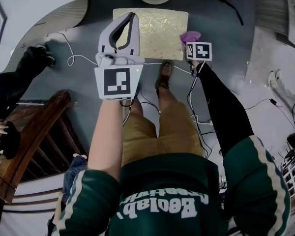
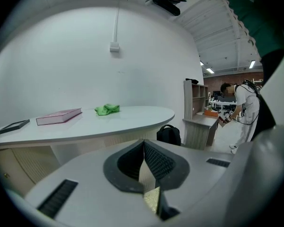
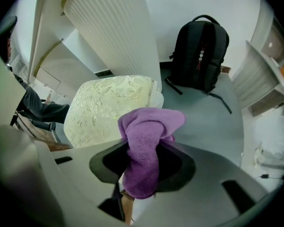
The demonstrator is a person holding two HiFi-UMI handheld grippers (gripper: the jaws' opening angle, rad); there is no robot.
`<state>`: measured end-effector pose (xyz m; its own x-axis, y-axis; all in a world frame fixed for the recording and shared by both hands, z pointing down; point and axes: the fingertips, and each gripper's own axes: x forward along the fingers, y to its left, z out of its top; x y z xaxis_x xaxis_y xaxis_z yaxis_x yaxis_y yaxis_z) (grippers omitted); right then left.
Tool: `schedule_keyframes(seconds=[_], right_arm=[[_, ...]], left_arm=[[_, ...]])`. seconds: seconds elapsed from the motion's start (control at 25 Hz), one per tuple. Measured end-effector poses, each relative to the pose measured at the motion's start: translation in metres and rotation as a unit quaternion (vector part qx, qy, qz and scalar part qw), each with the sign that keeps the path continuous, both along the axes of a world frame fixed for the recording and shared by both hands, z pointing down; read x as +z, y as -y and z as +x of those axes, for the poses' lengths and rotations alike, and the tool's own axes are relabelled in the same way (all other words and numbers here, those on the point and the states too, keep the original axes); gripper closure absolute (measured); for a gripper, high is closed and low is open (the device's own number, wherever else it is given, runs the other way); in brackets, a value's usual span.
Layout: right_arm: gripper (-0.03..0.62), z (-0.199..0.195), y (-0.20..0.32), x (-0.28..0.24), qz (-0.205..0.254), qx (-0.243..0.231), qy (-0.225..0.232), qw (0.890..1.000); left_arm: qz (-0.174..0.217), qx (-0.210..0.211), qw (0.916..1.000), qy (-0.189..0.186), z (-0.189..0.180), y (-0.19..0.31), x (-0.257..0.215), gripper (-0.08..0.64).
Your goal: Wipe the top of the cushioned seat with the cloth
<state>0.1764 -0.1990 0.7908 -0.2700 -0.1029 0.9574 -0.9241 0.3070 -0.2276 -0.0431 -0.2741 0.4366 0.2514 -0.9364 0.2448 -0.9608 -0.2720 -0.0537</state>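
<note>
Left gripper [image 2: 144, 148]: jaws pressed together, nothing between; held raised, pointing level. Left forearm [image 1: 108, 132] bare, stretched forward. Right gripper [image 3: 142, 162]: jaws clamped on cloth [image 3: 149, 131], tilted downward. Right arm [image 1: 221, 107] black-sleeved, extended forward.

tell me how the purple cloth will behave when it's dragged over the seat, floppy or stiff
Probably floppy: the cloth folds and droops over the right gripper's jaws. It looks light, a small bunch held by one pinch. Its fuzzy surface would likely drag rather than slide on the seat's patterned cover.
</note>
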Motion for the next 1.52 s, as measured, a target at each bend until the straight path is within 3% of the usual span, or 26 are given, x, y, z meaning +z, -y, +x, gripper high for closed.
schedule_keyframes(seconds=[0.32,0.48,0.72,0.96,1.52], right_arm=[[0.434,-0.001,0.003,-0.007,0.014,0.009,0.0,1.0],[0.434,-0.02,0.009,-0.035,0.051,0.033,0.034,0.998],[0.434,-0.096,-0.009,-0.074,0.078,-0.004,0.102,0.992],[0.434,-0.183,-0.044,-0.089,0.066,-0.025,0.156,0.985],[0.433,-0.297,-0.091,-0.071,0.041,-0.116,0.14,0.982]], left_arm=[[-0.001,-0.007,1.0,0.002,-0.013,-0.008,0.003,0.543],[-0.001,-0.013,0.9999,-0.001,-0.021,-0.012,0.001,0.543],[-0.002,-0.022,0.9997,0.006,-0.036,-0.019,-0.001,0.543],[-0.006,-0.037,0.9993,0.004,-0.061,-0.032,0.002,0.543],[-0.011,-0.066,0.9978,0.001,-0.151,-0.066,0.004,0.543]])
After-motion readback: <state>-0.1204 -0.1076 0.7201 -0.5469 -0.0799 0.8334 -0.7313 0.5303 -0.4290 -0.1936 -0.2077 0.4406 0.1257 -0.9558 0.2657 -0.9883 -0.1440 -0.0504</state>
